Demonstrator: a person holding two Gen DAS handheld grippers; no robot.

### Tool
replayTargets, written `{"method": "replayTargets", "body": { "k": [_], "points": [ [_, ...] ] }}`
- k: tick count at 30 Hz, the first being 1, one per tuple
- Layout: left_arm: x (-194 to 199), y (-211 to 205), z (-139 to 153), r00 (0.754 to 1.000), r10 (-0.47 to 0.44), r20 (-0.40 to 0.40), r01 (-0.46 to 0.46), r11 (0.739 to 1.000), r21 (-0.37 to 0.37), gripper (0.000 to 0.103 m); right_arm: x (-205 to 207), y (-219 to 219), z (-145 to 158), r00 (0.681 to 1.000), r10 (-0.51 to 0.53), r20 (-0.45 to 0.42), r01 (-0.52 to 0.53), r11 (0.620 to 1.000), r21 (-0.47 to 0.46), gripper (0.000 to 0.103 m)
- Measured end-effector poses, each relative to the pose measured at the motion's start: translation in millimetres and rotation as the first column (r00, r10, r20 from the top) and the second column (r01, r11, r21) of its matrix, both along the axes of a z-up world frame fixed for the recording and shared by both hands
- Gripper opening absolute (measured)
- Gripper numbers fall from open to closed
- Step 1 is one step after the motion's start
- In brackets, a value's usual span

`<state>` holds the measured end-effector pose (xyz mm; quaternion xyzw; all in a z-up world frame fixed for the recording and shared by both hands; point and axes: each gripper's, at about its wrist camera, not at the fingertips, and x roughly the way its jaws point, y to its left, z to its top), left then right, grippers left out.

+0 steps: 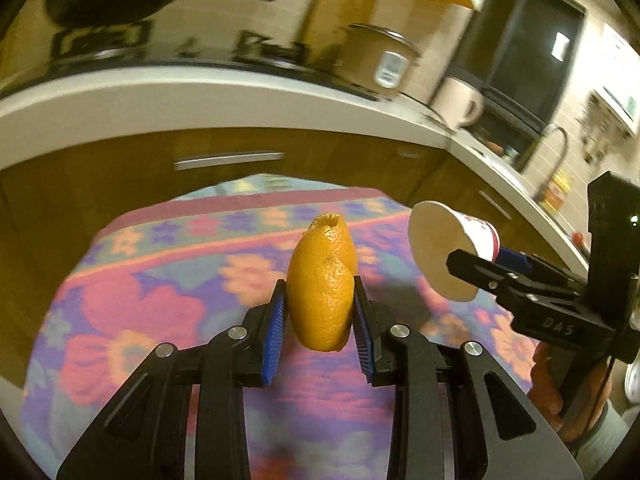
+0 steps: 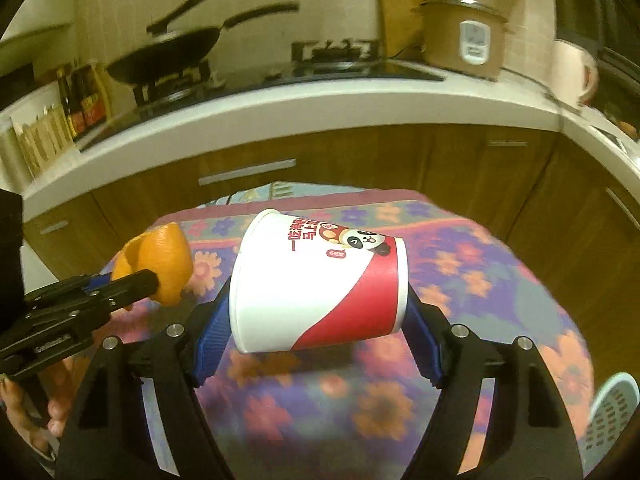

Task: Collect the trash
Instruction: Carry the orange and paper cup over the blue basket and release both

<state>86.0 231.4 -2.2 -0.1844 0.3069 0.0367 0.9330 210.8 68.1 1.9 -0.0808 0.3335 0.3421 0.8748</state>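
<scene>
"DAS" embossed on the right gripper [image 1: 468, 268]; cup [image 2: 320, 284] print illegible.

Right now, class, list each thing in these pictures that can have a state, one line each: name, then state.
Left gripper: shut on the orange peel.
Orange peel: held off the tablecloth, curled, torn at the top.
Right gripper: shut on the paper cup.
Paper cup: on its side, lifted, looks empty.
Tablecloth: spread flat.
Wok: sitting on the stove.
Rice cooker: lid closed.

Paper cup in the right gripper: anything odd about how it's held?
Yes. The paper cup lies on its side, clamped end to end in the right gripper, rim left, base right. No spill visible.
</scene>
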Motion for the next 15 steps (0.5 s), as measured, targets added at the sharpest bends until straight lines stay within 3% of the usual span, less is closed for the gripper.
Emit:
{"method": "replayTargets", "body": {
  "k": [5,12,15],
  "points": [
    [14.3,-61.2,7.2,0.994,-0.111,0.009,0.11,0.994,0.022,0.029,-10.8,-72.9,17.2,0.999,-0.039,-0.001,0.039,0.997,0.073,0.072],
    [40.5,-146.9,9.7,0.969,-0.246,0.016,0.245,0.969,0.032,0.029,-34.4,-179.6,32.7,0.981,-0.172,0.085,0.164,0.982,0.092,0.072],
    [48.8,-182.8,12.8,0.952,-0.304,0.017,0.304,0.952,0.038,0.029,-40.4,-222.0,28.4,0.977,-0.209,0.053,0.201,0.972,0.124,0.072]
  ]
}}
